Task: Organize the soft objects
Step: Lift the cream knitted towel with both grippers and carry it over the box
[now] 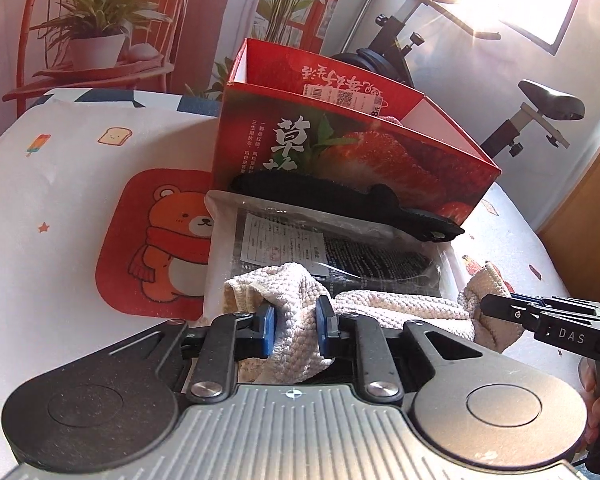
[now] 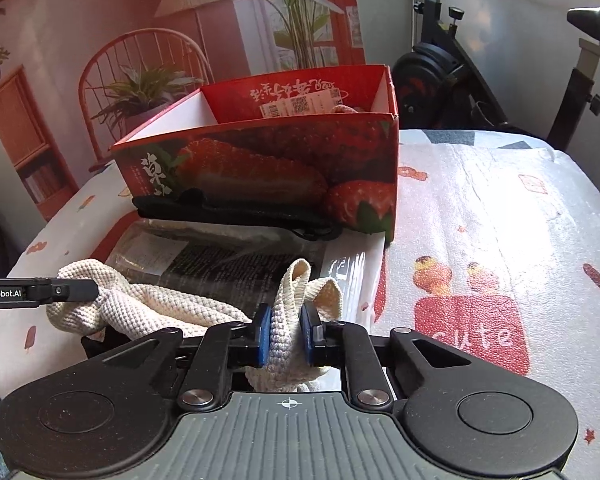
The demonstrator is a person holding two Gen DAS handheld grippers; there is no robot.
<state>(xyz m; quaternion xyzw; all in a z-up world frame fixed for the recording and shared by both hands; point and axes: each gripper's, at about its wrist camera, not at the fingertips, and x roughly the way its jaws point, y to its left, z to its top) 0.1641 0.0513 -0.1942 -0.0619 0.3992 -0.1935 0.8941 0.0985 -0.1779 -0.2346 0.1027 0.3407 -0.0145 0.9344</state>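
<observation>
A cream knitted cloth (image 1: 380,308) stretches between both grippers, just above a clear plastic packet (image 1: 340,248). My left gripper (image 1: 296,330) is shut on one end of the cloth. My right gripper (image 2: 286,334) is shut on the other end (image 2: 288,320); the right gripper also shows at the right of the left wrist view (image 1: 488,306). Behind stands an open red strawberry box (image 1: 352,152), also in the right wrist view (image 2: 268,160), with something pale knitted inside (image 2: 344,109). A black soft item (image 1: 340,200) lies against the box front.
The table has a white printed cover (image 2: 500,208) with a red bear patch (image 1: 156,240). An exercise bike (image 1: 540,112) stands behind on the right. A red chair with a potted plant (image 1: 96,40) stands behind on the left.
</observation>
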